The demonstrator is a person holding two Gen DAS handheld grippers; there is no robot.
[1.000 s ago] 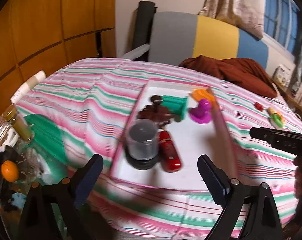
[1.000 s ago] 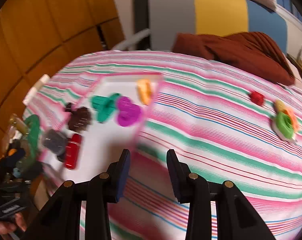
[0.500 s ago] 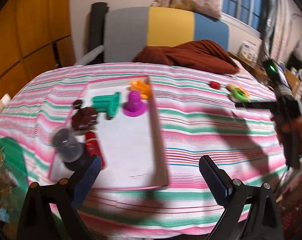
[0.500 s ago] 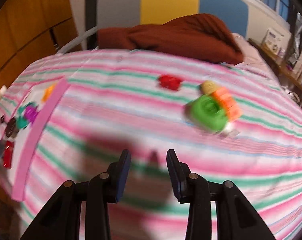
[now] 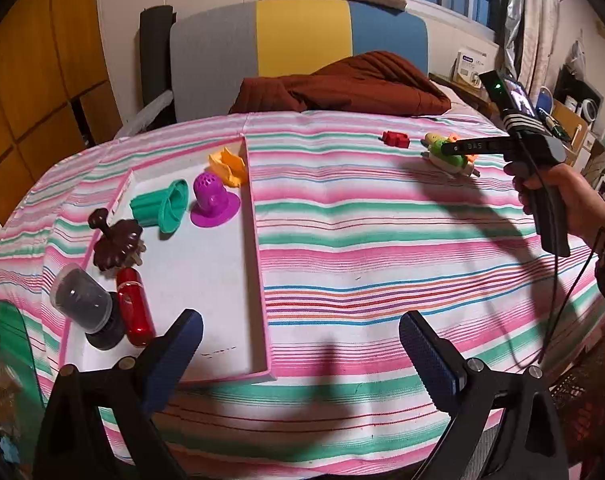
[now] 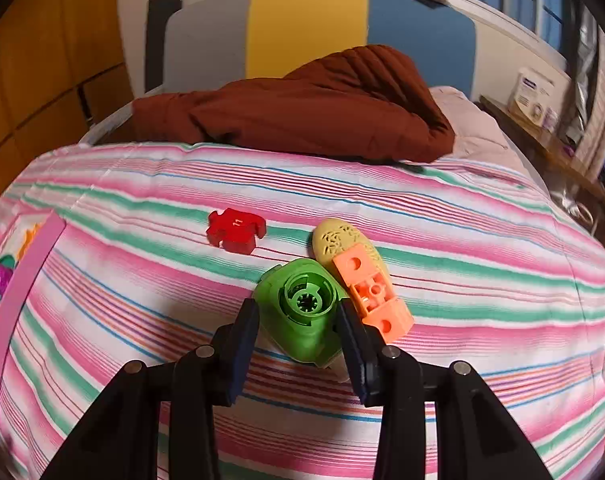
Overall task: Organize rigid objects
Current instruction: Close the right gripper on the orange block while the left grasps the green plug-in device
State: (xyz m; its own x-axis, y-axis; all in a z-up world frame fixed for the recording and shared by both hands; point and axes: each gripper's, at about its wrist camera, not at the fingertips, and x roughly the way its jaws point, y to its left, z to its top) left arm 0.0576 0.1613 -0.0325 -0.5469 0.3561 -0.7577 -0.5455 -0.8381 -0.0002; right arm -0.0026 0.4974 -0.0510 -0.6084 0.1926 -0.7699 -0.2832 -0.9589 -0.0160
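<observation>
Green plastic piece (image 6: 300, 312) lies on the striped tablecloth (image 6: 482, 272), right between the two fingers of the right gripper (image 6: 298, 338). The fingers sit on each side of it; I cannot tell if they squeeze it yet. An orange block (image 6: 372, 296) and a yellow oval piece (image 6: 336, 240) touch the green one. A red puzzle piece (image 6: 235, 230) lies near them, apart.

Left gripper (image 5: 298, 354) is spread wide and holds nothing, hanging over the near end of the table. Beside it is a pink tray (image 5: 258, 248) with a teal piece (image 5: 162, 208), a purple piece (image 5: 213, 200), an orange piece (image 5: 227, 165), a brown piece (image 5: 116, 242), a red tube (image 5: 133, 306) and a dark jar (image 5: 82, 304).
</observation>
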